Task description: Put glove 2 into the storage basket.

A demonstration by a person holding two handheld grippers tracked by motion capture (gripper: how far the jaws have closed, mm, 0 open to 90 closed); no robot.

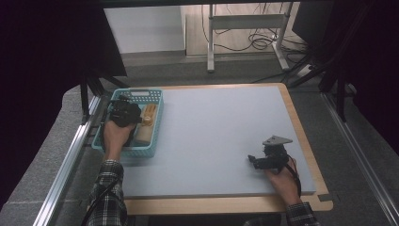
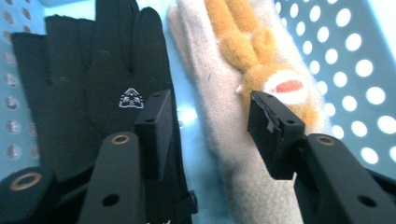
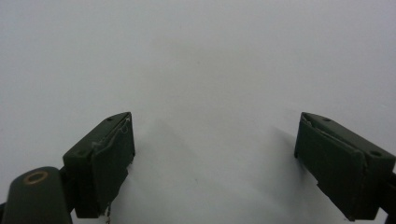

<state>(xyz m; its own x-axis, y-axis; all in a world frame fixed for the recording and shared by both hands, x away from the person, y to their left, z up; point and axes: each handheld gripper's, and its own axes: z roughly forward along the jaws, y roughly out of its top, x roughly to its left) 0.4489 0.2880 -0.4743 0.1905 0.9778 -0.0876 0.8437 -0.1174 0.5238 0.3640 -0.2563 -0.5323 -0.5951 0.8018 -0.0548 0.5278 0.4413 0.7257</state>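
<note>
**A:** My left gripper (image 2: 208, 121) is down in the pale blue perforated plastic basket (image 1: 155, 96), at about nine o'clock on the grey table mat (image 1: 221, 136). Its jaws stand partly apart with nothing pinched. One pad hangs over the black fabric glove with a small white logo (image 2: 93, 79); the other sits at the edge of the cream knitted glove with an orange plush animal sewn on (image 2: 224, 112).

**B:** And the other hand?

**A:** My right gripper (image 1: 254, 161) rests at about four o'clock on the mat, jaws wide and empty.

**B:** What worries you?

**A:** The two gloves lie side by side, nearly touching. If I close here, I think I'd catch both edges at once, or only a loose fold of knit that slips out on the lift. The plush could also snag on the basket's holes and drag the basket along.
</note>
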